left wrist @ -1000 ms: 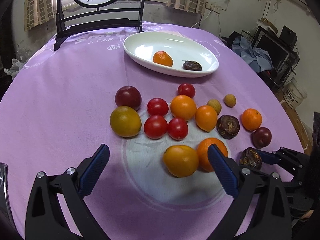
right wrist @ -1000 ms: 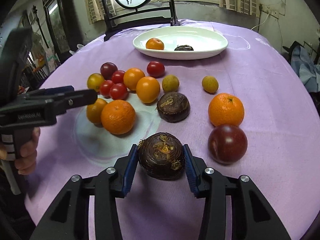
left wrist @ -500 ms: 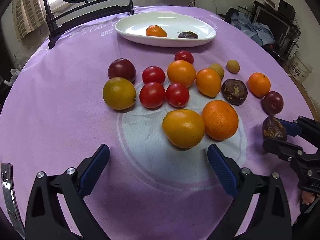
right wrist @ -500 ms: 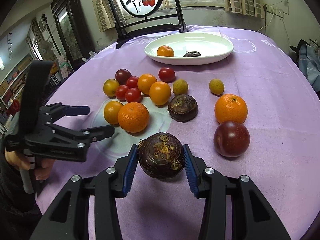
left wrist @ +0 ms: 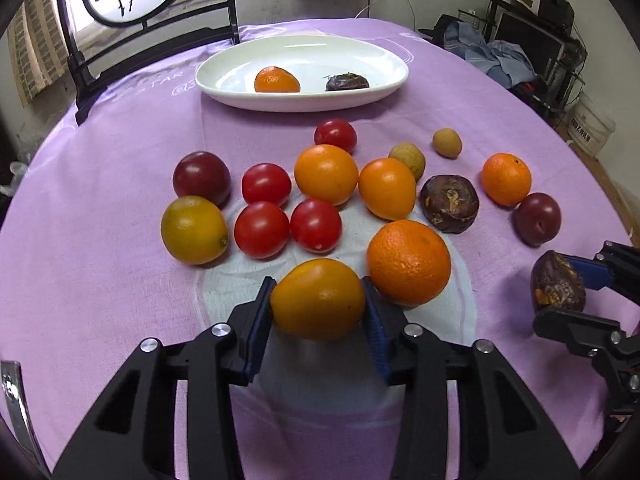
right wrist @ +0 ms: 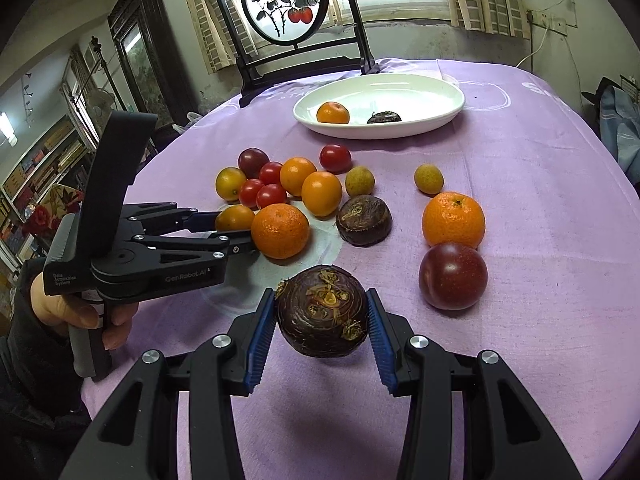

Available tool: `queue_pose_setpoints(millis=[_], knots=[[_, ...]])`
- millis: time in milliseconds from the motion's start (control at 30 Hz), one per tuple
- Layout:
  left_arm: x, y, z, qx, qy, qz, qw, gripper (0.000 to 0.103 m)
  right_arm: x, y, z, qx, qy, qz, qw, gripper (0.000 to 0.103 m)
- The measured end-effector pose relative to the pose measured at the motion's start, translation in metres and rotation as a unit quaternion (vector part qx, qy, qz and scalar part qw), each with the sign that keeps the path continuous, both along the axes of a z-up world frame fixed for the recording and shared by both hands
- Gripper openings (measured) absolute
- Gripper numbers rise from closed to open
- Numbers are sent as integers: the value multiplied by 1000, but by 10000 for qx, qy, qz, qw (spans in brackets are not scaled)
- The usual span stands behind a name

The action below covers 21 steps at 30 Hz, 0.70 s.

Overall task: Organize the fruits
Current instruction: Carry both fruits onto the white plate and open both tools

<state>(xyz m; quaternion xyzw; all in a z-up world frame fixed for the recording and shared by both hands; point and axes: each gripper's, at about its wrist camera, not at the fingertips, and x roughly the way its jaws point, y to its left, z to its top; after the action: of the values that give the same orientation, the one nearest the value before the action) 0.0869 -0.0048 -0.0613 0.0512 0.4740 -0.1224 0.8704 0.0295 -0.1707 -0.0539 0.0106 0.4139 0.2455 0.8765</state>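
Observation:
My left gripper (left wrist: pixel 318 314) is shut on a yellow-orange fruit (left wrist: pixel 318 298) at the near edge of the fruit cluster, next to a large orange (left wrist: pixel 408 262). My right gripper (right wrist: pixel 322 322) is shut on a dark brown water chestnut (right wrist: pixel 322 310) and holds it above the purple cloth. It also shows in the left wrist view (left wrist: pixel 558 286) at the far right. The white oval plate (left wrist: pixel 372 54) at the back holds a small orange (left wrist: pixel 277 80) and a dark chestnut (left wrist: pixel 346 82). Red tomatoes (left wrist: pixel 262 229), oranges and plums lie between.
A dark chestnut (right wrist: pixel 363 220), an orange (right wrist: pixel 453 218) and a plum (right wrist: pixel 453 275) lie ahead of my right gripper. Two small longans (right wrist: pixel 428 178) sit behind them. A black framed screen (right wrist: pixel 286 4) stands behind the plate. The round table's edge falls off to the right.
My left gripper moved forward and closed on the yellow-orange fruit; it was open before. My right gripper kept hold of the chestnut and lifted it a little.

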Motion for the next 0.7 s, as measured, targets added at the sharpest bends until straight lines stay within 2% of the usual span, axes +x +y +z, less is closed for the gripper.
queue_pose_setpoints(millis=[67, 167, 300, 433, 500, 700], knots=[[-1, 7, 11, -330, 58, 0, 9994, 41, 2, 3, 8, -19, -77, 90, 9999, 45], [5, 16, 40, -646, -177, -17, 9978, 41, 14, 7, 31, -43, -297, 192, 9994, 45], [32, 19, 71, -618, -569, 218, 9962, 41, 42, 24, 64, -436, -891, 180, 9949, 45], [80, 15, 87, -498, -863, 507, 9937, 41, 92, 42, 74, -1017, -1173, 118, 9878, 45], [111, 13, 86, -345, -878, 713, 9930, 41, 127, 48, 67, -1368, -1105, -2, 9844, 45], [183, 18, 56, -142, -433, 1102, 9929, 41, 205, 48, 35, -1708, -447, -252, 9840, 45]])
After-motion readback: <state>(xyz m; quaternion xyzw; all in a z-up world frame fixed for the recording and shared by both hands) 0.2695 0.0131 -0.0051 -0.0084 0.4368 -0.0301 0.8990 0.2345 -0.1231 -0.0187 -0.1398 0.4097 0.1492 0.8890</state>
